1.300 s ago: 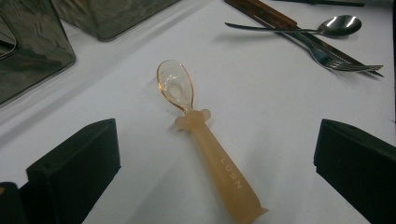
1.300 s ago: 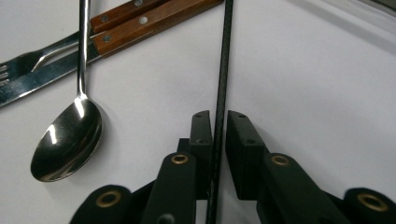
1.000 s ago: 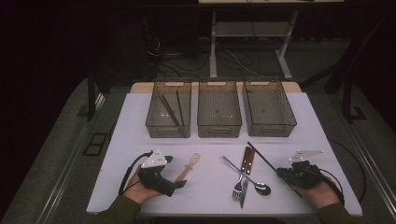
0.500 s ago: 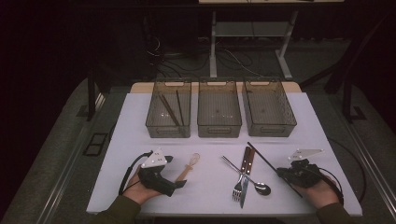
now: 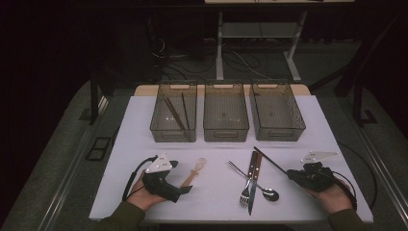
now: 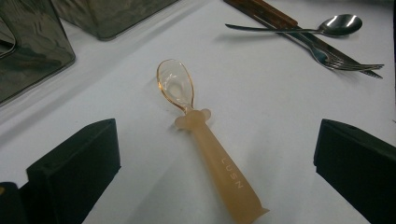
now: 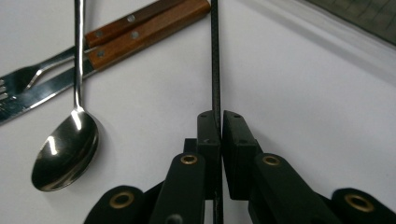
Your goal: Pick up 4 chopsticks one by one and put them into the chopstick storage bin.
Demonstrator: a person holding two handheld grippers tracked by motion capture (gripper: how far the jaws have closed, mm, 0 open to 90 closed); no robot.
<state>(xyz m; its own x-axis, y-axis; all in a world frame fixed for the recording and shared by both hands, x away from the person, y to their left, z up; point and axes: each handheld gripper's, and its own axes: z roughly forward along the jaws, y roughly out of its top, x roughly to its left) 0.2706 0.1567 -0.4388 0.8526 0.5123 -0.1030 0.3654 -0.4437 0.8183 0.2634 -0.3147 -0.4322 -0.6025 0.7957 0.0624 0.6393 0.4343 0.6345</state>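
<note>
On the white table [image 5: 144, 125], left to right:
Left gripper [image 5: 185, 190]: jaws wide apart, the translucent orange spoon [image 6: 205, 140] lying between them, untouched.
Fork, knife and metal spoon [image 5: 268, 194]: crossed at centre.
Right gripper [image 7: 216, 126]: jaws clamped on a thin black chopstick [image 5: 269, 160] angled toward the trays.

White table [image 5: 144, 144], no pattern. Three smoky grey see-through bins [image 5: 226, 113], mesh-like grid on the floors. Baby spoon [image 6: 201, 135]: translucent peach handle w/ pale lettering, clear amber bowl. Metal spoon [image 7: 65, 149] shiny silver, same for the fork [image 5: 246, 192]. Knife [image 5: 254, 166]: reddish-brown wood handle w/ silver rivets. Chopstick [image 7: 215, 51] black. Right gripper [image 7: 218, 122] black w/ brass pins; left gripper [image 5: 186, 189] black, white top plate.
</note>
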